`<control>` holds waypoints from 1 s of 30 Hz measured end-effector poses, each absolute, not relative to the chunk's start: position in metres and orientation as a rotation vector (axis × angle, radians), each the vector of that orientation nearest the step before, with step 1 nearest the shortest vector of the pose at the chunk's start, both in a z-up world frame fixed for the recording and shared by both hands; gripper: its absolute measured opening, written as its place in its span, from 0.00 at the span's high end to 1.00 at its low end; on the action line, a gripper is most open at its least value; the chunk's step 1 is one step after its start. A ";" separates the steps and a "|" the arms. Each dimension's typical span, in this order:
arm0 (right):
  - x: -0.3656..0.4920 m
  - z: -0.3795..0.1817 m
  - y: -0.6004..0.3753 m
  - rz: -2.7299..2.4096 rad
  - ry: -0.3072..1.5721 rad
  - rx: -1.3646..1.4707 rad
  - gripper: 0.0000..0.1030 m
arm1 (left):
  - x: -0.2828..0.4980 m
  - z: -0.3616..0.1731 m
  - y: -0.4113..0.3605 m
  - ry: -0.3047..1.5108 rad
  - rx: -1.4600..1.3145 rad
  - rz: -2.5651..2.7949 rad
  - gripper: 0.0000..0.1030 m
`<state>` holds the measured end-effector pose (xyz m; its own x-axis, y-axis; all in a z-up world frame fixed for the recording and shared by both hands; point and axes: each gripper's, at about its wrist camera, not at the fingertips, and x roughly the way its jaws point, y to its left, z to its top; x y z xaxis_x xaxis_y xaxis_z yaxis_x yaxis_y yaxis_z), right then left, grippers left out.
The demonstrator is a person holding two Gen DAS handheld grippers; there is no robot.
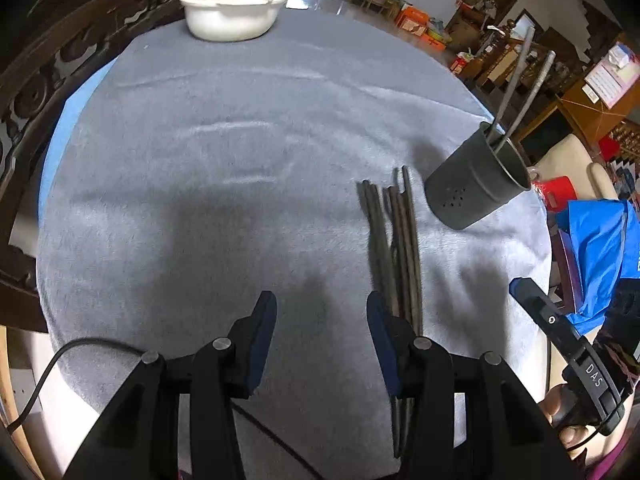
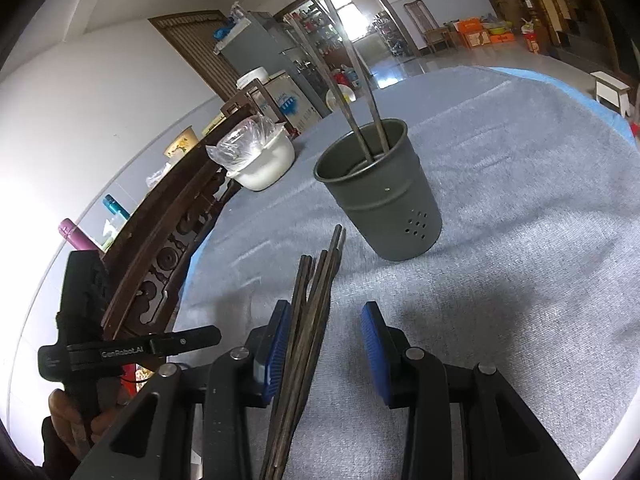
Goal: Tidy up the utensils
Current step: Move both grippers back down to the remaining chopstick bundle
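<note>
Several dark wooden chopsticks (image 1: 394, 248) lie in a bundle on the grey cloth, also in the right wrist view (image 2: 312, 316). A dark grey perforated utensil cup (image 1: 478, 184) stands just right of their tips and holds two chopsticks (image 1: 516, 92); it also shows in the right wrist view (image 2: 380, 192). My left gripper (image 1: 322, 344) is open and empty, its right finger beside the bundle. My right gripper (image 2: 326, 352) is open over the near ends of the bundle, which lie between its fingers next to the left pad (image 2: 278, 348).
A white bowl (image 1: 230, 16) with a plastic bag in it stands at the table's far edge, next to a carved wooden chair back (image 2: 168, 248). The grey cloth (image 1: 240, 160) covers the round table. A blue bag (image 1: 596, 248) lies off the right edge.
</note>
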<state>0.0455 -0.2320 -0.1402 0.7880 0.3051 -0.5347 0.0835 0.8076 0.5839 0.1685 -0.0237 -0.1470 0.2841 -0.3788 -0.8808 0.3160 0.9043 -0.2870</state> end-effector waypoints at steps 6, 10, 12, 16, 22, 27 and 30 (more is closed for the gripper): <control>0.048 -0.141 -0.237 0.103 0.678 0.644 0.62 | 0.176 -0.164 -0.042 1.241 -0.046 -0.480 0.54; 0.049 -0.141 -0.238 0.089 0.680 0.641 0.62 | 0.178 -0.171 -0.055 1.255 -0.039 -0.493 0.54; 0.049 -0.144 -0.237 0.088 0.691 0.647 0.62 | 0.182 -0.176 -0.058 1.259 -0.035 -0.483 0.54; 0.051 -0.147 -0.236 0.086 0.705 0.655 0.62 | 0.187 -0.182 -0.062 1.275 -0.033 -0.484 0.54; 0.052 -0.148 -0.237 0.083 0.704 0.659 0.62 | 0.194 -0.189 -0.068 1.282 -0.033 -0.476 0.54; 0.052 -0.156 -0.238 0.078 0.718 0.685 0.62 | 0.199 -0.190 -0.072 1.264 -0.028 -0.472 0.53; 0.053 -0.157 -0.237 0.077 0.720 0.690 0.62 | 0.199 -0.190 -0.075 1.255 -0.021 -0.467 0.52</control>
